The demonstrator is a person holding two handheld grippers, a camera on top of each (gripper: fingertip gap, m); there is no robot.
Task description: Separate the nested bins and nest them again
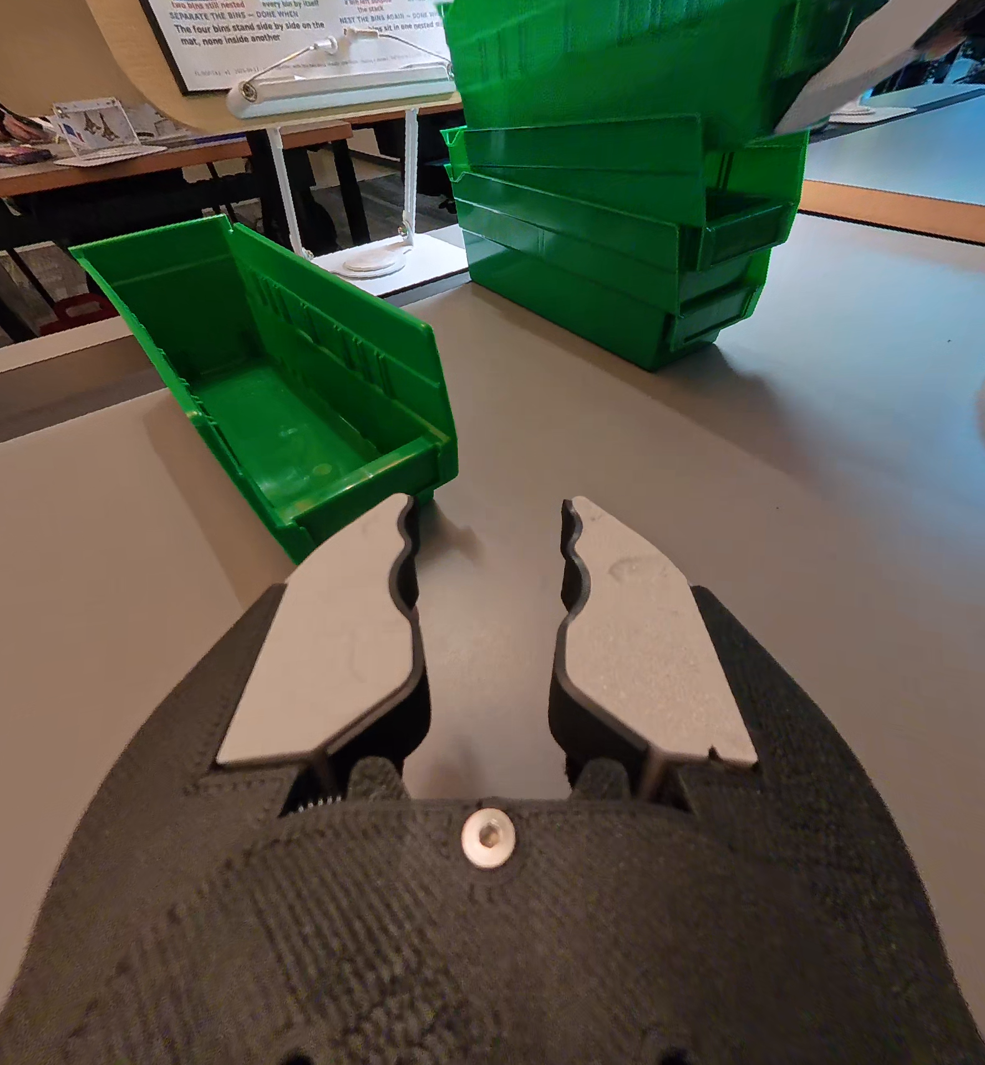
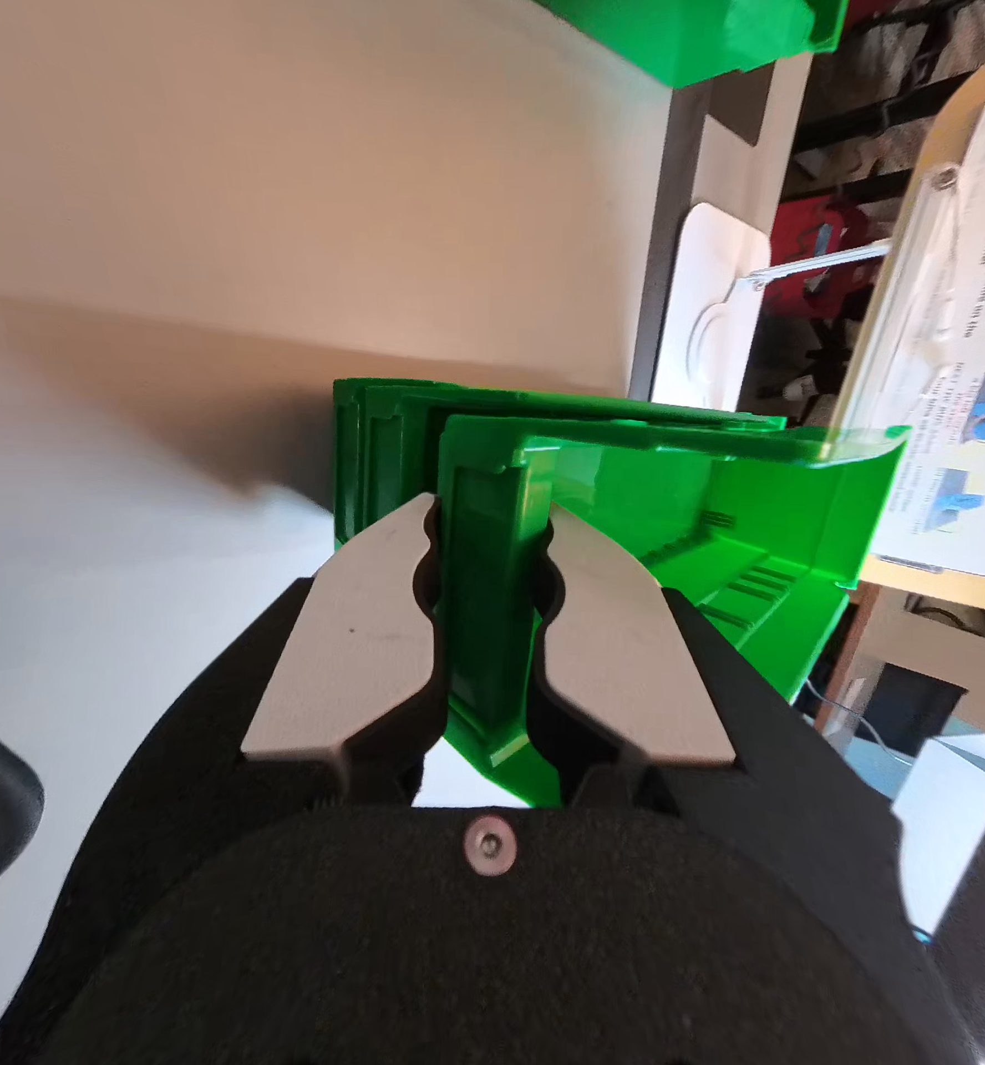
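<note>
The right gripper (image 2: 493, 553) pinches the front lip of the top bin (image 2: 767, 547), tilting it up off the stack (image 1: 611, 276), seemingly to free it; the left gripper (image 1: 487, 533) hovers spread and empty beside the lone bin (image 1: 283, 397) on the table (image 1: 767, 518).

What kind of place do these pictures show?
Probably an office or lab set up for recording tasks: a grey work table, an instruction board propped behind a desk lamp, and more desks behind.
</note>
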